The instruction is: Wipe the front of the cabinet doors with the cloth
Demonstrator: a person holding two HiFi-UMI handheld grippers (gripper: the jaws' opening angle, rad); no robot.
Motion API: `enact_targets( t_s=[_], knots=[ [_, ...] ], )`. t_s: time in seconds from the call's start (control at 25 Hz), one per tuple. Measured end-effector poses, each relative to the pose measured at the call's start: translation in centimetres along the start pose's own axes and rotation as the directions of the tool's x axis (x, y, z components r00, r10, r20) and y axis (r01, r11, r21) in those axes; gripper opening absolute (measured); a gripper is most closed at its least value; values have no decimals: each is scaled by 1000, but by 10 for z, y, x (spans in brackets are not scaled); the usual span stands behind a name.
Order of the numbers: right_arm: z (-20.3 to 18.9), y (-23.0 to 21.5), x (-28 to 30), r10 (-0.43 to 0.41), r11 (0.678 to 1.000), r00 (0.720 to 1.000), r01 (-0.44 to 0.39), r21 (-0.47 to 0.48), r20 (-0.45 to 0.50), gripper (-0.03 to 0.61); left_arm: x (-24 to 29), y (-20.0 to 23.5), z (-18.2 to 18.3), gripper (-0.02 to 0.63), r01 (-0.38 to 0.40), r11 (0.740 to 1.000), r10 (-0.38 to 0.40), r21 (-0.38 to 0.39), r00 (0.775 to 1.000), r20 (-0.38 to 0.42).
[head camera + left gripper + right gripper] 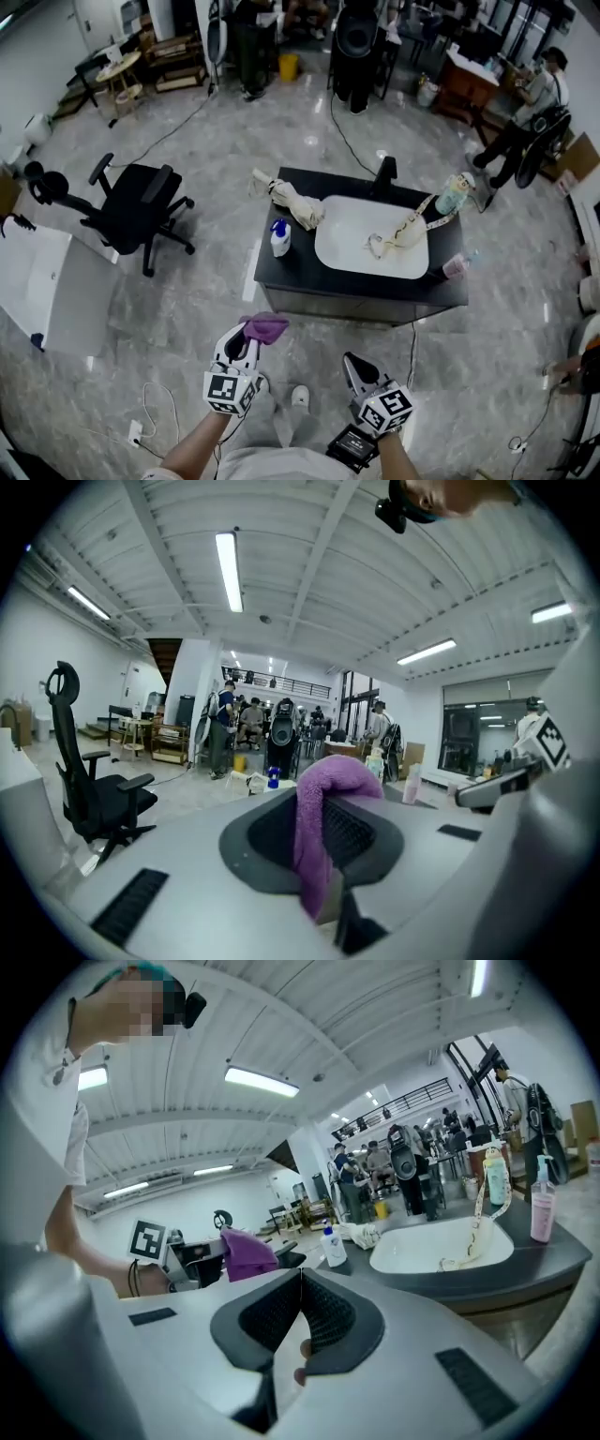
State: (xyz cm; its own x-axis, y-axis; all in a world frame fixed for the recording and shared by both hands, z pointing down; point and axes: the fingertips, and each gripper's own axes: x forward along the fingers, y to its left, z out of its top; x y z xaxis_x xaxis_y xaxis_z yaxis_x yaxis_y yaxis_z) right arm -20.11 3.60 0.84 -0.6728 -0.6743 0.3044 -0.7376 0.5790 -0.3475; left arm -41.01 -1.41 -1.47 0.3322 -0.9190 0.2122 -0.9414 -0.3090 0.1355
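The person is wearing a white short-sleeved top [272, 464] and pale shoes [300, 397]. The left gripper [246, 336] and right gripper [353, 362] are each showing a light grey shell, black fingers [323, 1316] with a meshed grip face, and a white cube [230, 392] bearing black square markers. A black box [352, 447] is sitting behind the right one.

Office chair [141, 216], spray bottle [280, 238] — white basin [349, 251]

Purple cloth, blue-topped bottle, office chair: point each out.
purple cloth [314, 846]: left gripper view, its hanging fold.
blue-topped bottle [280, 243]: head view, its white body.
office chair [129, 219]: head view, its black seat.
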Motion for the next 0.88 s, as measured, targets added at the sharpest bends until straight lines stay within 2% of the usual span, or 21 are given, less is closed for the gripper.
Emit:
enact_targets(
  t_s=[0.2,0.36,0.44,0.64,0.76,0.88],
  knots=[
    [47,16,-16,-22,1000,997,21,11,78,26,-27,-13,64,46,39,998,-36,-53,997,65],
    [79,20,-39,-50,999,991,51,-10,121,26,-33,-24,95,46,95,995,-91,-38,990,108],
    [98,23,-46,-56,998,987,55,10,152,26,-33,-29,111,46,131,991,-127,-20,983,130],
    [125,46,-61,-42,999,982,38,24,186,26,-45,-39,130,46,212,977,-206,-31,970,129],
    [128,58,-59,-6,1000,983,3,17,183,26,-67,-41,135,46,178,984,-177,7,972,152],
    [128,67,-49,37,999,982,-38,5,185,26,-88,-34,126,46,118,991,-108,-60,982,154]
  ],
)
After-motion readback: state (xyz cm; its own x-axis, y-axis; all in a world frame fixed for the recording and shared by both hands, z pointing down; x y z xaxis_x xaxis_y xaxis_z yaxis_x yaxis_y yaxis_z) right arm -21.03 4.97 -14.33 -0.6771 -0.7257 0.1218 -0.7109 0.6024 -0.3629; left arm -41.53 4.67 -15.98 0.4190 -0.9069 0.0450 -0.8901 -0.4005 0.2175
